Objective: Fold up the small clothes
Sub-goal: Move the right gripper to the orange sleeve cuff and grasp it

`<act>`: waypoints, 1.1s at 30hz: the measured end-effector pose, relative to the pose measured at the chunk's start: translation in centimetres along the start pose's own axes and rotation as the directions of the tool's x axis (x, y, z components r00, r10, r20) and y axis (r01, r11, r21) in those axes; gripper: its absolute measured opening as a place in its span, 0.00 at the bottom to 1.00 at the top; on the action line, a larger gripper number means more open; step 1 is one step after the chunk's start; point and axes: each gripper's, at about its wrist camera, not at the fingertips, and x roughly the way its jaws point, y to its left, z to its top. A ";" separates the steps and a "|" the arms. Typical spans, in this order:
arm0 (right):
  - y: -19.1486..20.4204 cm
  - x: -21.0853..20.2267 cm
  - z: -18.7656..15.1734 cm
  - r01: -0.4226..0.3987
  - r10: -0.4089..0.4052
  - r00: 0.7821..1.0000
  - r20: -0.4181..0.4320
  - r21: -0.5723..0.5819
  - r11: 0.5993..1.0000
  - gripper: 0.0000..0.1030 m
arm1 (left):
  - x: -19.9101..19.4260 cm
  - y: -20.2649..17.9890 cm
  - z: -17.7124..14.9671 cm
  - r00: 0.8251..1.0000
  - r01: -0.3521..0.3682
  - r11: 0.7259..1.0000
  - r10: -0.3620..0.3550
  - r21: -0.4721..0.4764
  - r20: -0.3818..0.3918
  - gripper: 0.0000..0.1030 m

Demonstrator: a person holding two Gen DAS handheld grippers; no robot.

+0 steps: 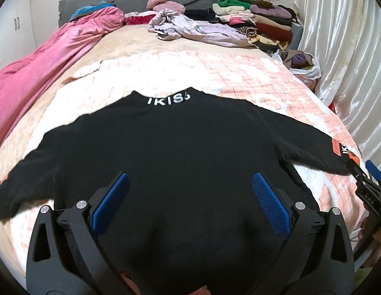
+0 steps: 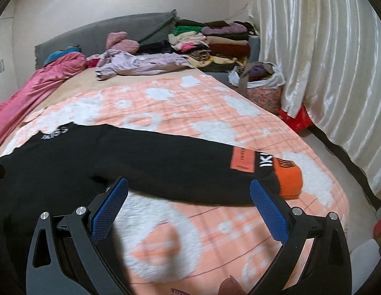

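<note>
A black long-sleeved sweater (image 1: 180, 147) with white lettering at the collar lies flat on the bed, sleeves spread to both sides. My left gripper (image 1: 190, 184) is open and empty over the sweater's lower body. In the right wrist view the sweater's right sleeve (image 2: 190, 162) stretches across, ending in an orange cuff (image 2: 288, 182). My right gripper (image 2: 189, 191) is open and empty just in front of that sleeve, near the cuff. It also shows in the left wrist view (image 1: 370, 184) at the far right by the sleeve end.
The sweater lies on a peach and white checked blanket (image 1: 215, 73). A pink duvet (image 1: 43, 73) runs along the left. A crumpled lilac garment (image 1: 197, 28) and a stack of folded clothes (image 1: 261, 22) sit at the headboard. White curtains (image 2: 325, 61) hang right, with a bag (image 2: 264, 86) beside the bed.
</note>
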 end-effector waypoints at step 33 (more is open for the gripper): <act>-15.6 8.0 0.4 0.192 -0.158 0.972 -0.171 0.206 0.959 0.96 | 10.7 -2.3 2.1 0.992 -0.107 0.986 0.114 0.128 -0.048 0.91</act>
